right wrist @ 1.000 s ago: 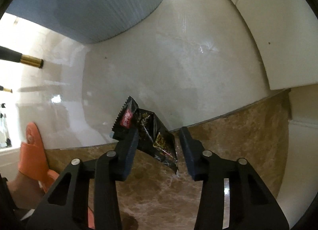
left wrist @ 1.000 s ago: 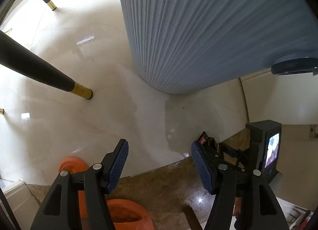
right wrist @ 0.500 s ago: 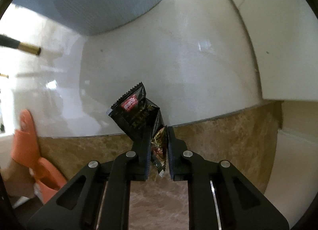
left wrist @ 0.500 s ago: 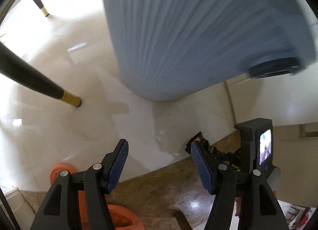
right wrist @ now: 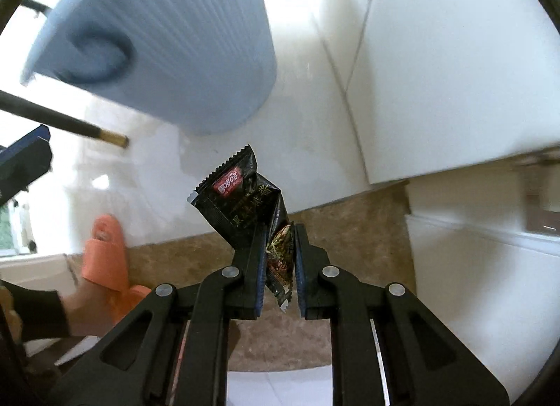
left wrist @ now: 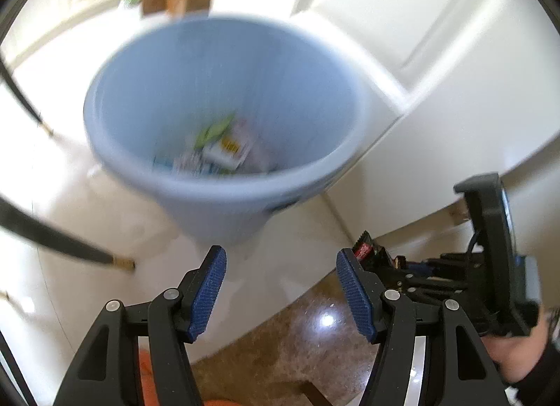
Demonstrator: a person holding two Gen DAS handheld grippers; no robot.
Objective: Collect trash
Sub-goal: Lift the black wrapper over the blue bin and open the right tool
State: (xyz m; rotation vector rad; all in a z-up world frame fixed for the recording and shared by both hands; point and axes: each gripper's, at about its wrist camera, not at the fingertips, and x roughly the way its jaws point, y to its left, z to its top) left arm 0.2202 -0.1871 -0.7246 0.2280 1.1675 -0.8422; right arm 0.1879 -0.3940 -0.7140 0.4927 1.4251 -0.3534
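A light blue ribbed trash bin (left wrist: 224, 104) stands on the white floor; the left wrist view looks down into it and shows several wrappers (left wrist: 224, 150) at its bottom. My left gripper (left wrist: 280, 280) is open and empty, in front of the bin. My right gripper (right wrist: 278, 259) is shut on a black snack wrapper (right wrist: 241, 203) with a red label, held above the floor, right of and below the bin (right wrist: 168, 55). The wrapper (left wrist: 367, 252) and the right gripper also show at the right of the left wrist view.
A black chair leg with a gold tip (left wrist: 70, 245) stands left of the bin, also in the right wrist view (right wrist: 70, 124). An orange slipper on a foot (right wrist: 105, 252) is at lower left. A brown marble strip (right wrist: 350, 217) borders the white tiles. White wall panels (left wrist: 437, 73) rise behind.
Both grippers have risen. The left view now looks into the bin instead of at its side. The right gripper closed on the wrapper and lifted it off the floor.
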